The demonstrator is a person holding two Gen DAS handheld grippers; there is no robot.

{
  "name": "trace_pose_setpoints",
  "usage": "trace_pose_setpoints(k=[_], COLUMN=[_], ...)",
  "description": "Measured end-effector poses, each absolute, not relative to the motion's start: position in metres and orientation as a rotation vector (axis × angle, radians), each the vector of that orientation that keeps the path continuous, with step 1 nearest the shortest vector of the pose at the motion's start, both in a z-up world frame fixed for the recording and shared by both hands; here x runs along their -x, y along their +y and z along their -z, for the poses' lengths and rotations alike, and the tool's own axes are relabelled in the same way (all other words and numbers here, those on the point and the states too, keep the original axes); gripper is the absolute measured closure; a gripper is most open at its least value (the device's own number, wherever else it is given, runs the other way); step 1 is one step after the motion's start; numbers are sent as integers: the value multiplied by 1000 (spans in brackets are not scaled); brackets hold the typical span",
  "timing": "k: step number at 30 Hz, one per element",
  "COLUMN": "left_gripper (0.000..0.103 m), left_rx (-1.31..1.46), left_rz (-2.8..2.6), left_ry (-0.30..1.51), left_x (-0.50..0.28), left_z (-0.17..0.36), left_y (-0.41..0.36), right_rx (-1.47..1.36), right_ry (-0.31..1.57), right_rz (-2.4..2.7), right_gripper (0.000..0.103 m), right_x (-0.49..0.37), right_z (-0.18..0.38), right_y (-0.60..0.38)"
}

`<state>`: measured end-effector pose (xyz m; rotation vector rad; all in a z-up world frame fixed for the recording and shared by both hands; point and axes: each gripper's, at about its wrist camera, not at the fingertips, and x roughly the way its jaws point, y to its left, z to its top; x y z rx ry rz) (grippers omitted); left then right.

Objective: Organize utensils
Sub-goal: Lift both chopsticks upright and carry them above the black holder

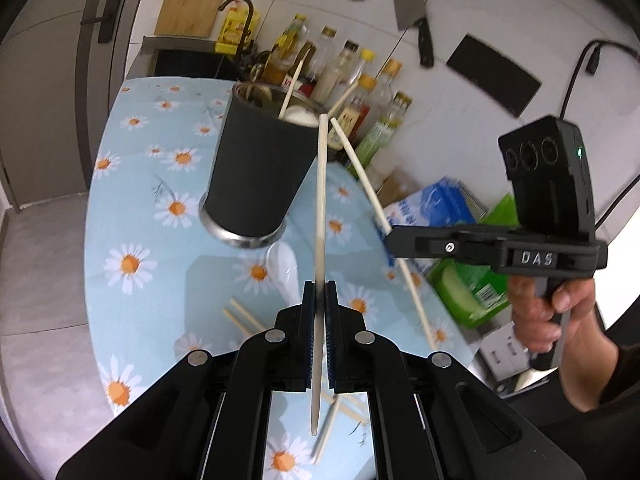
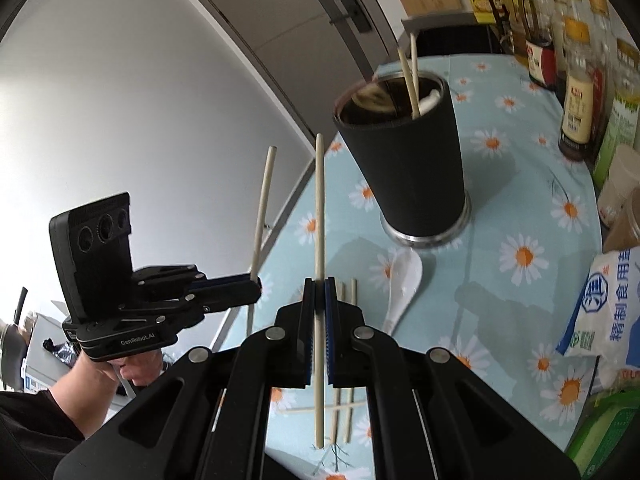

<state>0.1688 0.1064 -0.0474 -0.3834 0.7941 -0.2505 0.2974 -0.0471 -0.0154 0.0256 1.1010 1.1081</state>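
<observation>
Both tongs, left (image 1: 319, 292) and right (image 2: 319, 290), each pinch one chopstick (image 1: 320, 200) beside the cup (image 1: 260, 164).

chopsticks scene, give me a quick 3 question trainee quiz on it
1. True or false: each gripper is shut on one chopstick.
2. Which of these lies flat on the daisy tablecloth near the black utensil cup? A) cleaver B) white spoon C) bottle
3. Fill in: two chopsticks already stand in the ____.

Key:
1. True: the left gripper clamps the left chopstick, and the right gripper clamps the right chopstick.
2. B, the white spoon.
3. The black utensil cup.
</observation>
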Motion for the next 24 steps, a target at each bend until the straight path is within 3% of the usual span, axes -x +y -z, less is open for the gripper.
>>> trace_pose_setpoints(k=[24], left_gripper=[99], left_rx=[516], left_rz=[244], left_ry=[589], left_x=[-207], left_z=[-7], left_y=[136], right_rx=[-215], right_ry=[825], right_rz=[-1185], right_gripper=[97], right_x=[-324], right_z=[-48], right_y=[-41])
